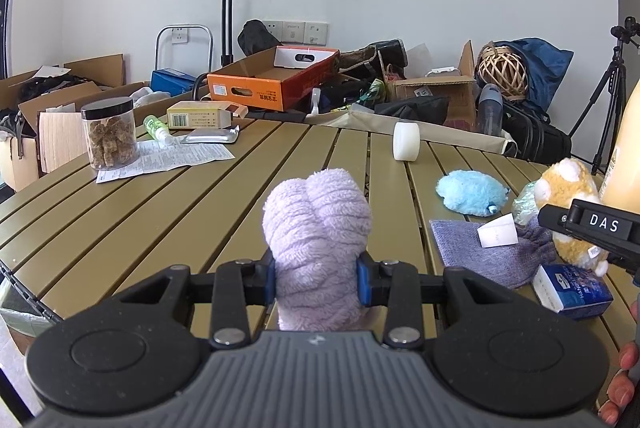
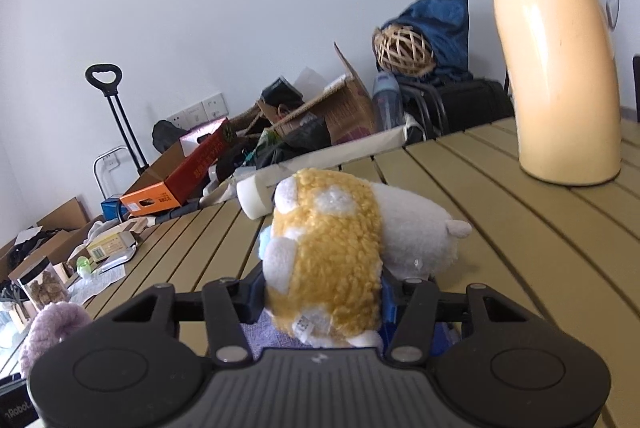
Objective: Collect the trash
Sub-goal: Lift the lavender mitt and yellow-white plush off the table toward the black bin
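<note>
Both your grippers are loaded; carrying to a bin looks next.
Left wrist view: your left gripper (image 1: 318,278) clamps the lilac towel roll (image 1: 316,240), left of the blue plush (image 1: 472,192). Right wrist view: your right gripper (image 2: 324,302) pinches the yellow plush (image 2: 332,256), near the thermos (image 2: 556,68).
</note>
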